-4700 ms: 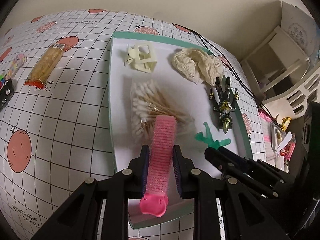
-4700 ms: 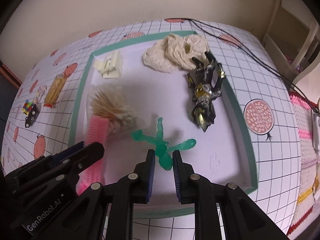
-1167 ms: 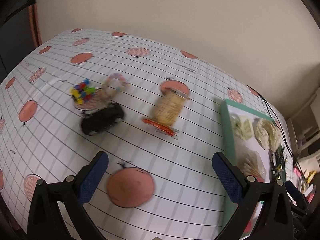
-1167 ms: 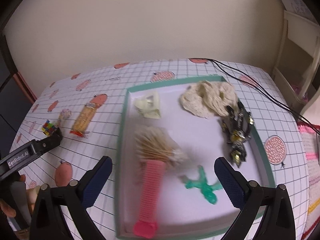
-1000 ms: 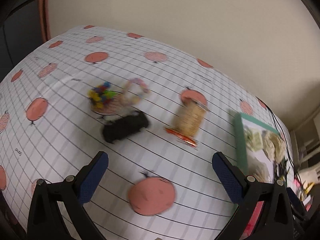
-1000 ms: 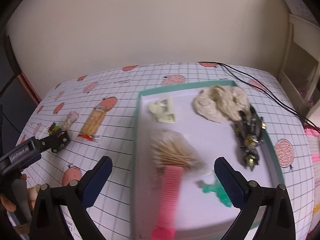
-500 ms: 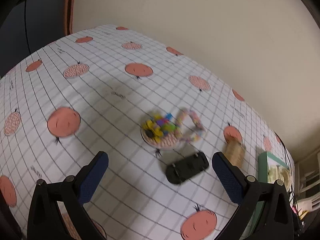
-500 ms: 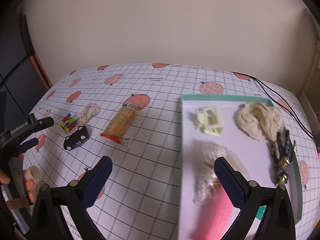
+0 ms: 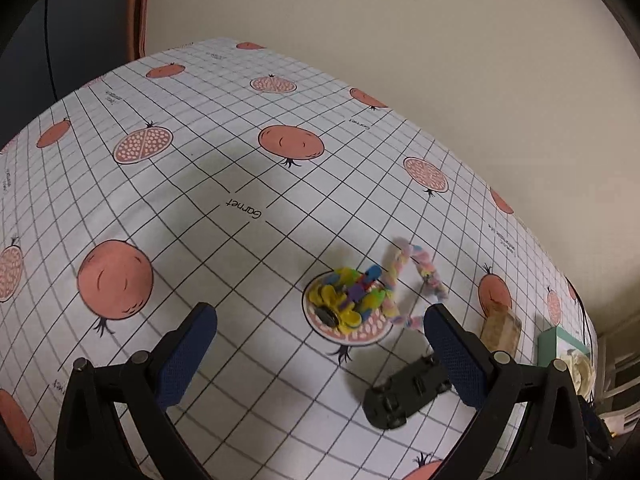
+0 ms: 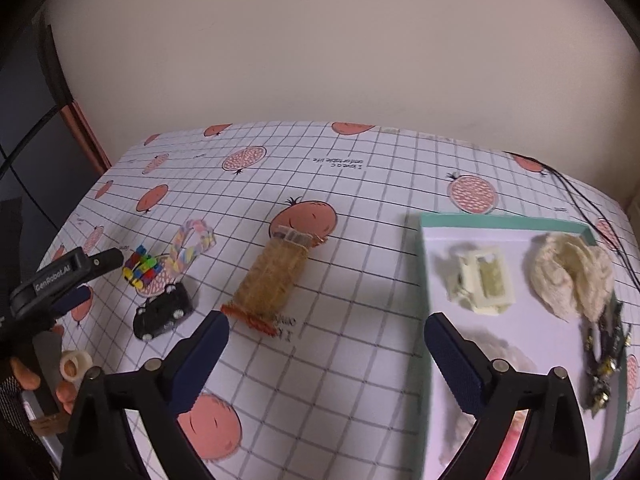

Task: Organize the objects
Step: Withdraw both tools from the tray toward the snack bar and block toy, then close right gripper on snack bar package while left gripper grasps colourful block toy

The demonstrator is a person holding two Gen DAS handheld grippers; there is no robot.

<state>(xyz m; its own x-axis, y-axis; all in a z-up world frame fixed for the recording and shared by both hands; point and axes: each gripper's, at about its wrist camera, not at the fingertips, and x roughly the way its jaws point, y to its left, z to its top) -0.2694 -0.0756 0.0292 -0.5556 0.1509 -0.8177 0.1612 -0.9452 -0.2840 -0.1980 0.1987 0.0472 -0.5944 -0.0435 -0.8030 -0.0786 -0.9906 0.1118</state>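
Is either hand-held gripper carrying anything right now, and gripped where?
Nothing is held. The left hand-held gripper and right hand-held gripper are both wide open and empty above the tablecloth.

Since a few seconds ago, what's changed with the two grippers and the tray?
The left gripper let go of the pink roller and swung left to the toy car; the right gripper released the green figure, now open. The tray items stayed put.

cotton swabs (image 10: pixel 496 354) blurred; tray (image 10: pixel 422 280) cut by frame edge.
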